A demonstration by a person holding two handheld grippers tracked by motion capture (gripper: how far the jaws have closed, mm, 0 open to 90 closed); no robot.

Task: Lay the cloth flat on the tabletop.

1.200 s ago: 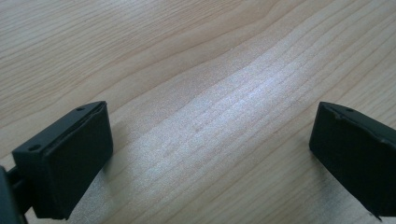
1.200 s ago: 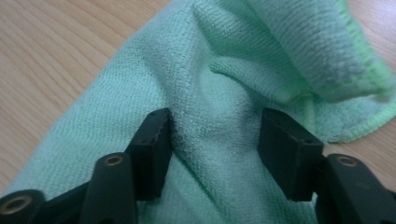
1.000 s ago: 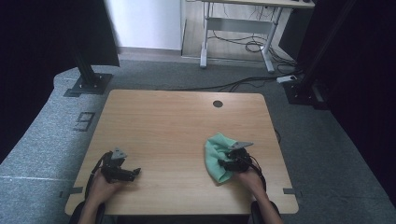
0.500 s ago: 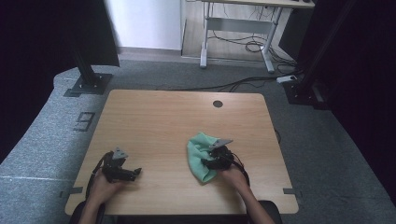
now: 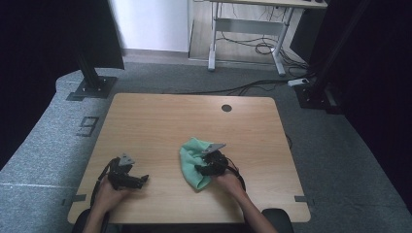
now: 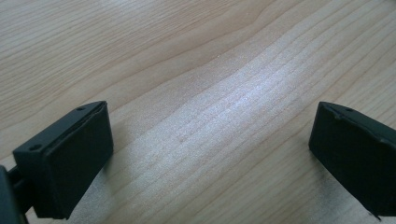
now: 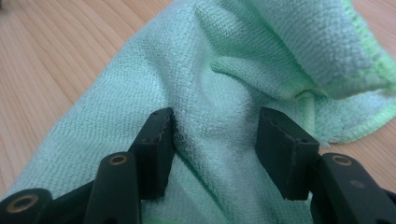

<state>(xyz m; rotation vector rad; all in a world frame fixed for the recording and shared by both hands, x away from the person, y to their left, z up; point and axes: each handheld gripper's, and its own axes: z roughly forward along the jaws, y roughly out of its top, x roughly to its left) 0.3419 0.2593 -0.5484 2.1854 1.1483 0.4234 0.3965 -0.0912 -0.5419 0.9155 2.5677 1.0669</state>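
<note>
A green microfibre cloth (image 5: 191, 160) lies crumpled on the wooden table (image 5: 165, 121), right of the middle near the front. My right gripper (image 5: 200, 170) rests on it and points left. In the right gripper view a thick ridge of the cloth (image 7: 243, 60) sits bunched between the half-closed jaws of my right gripper (image 7: 212, 140), and both jaws press into the fabric. My left gripper (image 5: 141, 180) lies at the front left, held by a hand. Its jaws stand wide apart over bare wood in the left gripper view (image 6: 210, 149), with nothing between them.
A round cable hole (image 5: 226, 108) sits near the table's far edge. Black stands (image 5: 90, 73) rise on the floor beyond the far left corner. A metal desk frame and cables (image 5: 252, 43) lie farther back.
The right gripper has slid to the left across the table, and the green cloth has come along with it. The left gripper has stayed where it was.
</note>
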